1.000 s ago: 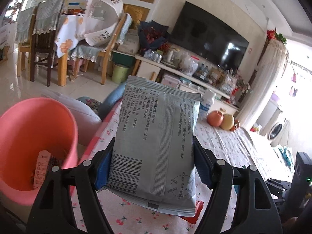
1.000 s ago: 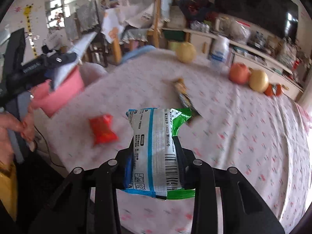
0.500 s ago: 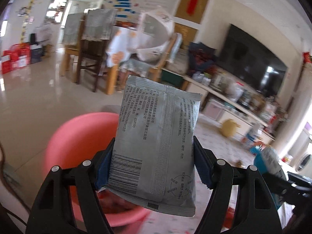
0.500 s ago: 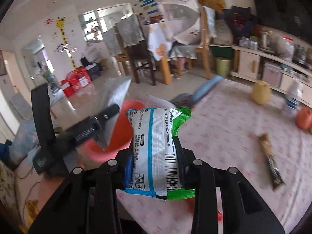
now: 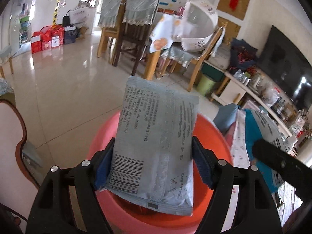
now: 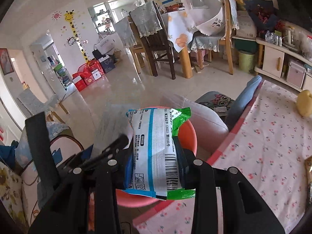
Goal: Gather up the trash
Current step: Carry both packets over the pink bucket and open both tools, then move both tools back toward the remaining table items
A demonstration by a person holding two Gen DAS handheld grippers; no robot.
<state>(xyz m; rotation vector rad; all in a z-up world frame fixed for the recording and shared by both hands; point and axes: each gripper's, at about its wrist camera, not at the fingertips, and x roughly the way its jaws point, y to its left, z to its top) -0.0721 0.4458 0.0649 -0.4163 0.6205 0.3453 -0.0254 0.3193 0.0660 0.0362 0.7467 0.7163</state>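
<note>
A floral-clothed table (image 6: 273, 146) bears a yellow fruit (image 6: 304, 105) near its far edge.

Two snack packets are counted over one pink bin (image 5: 212, 128): one grey packet (image 5: 156, 146) and one green-and-white packet (image 6: 158, 152). Two grippers are counted above that bin, the left gripper (image 5: 154, 167) and the right gripper (image 6: 156, 165), with one packet clamped in each.

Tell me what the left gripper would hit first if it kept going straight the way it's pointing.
Probably the round pink plastic bin: the left gripper holds the grey foil packet right above it, though depth is unclear.
</note>
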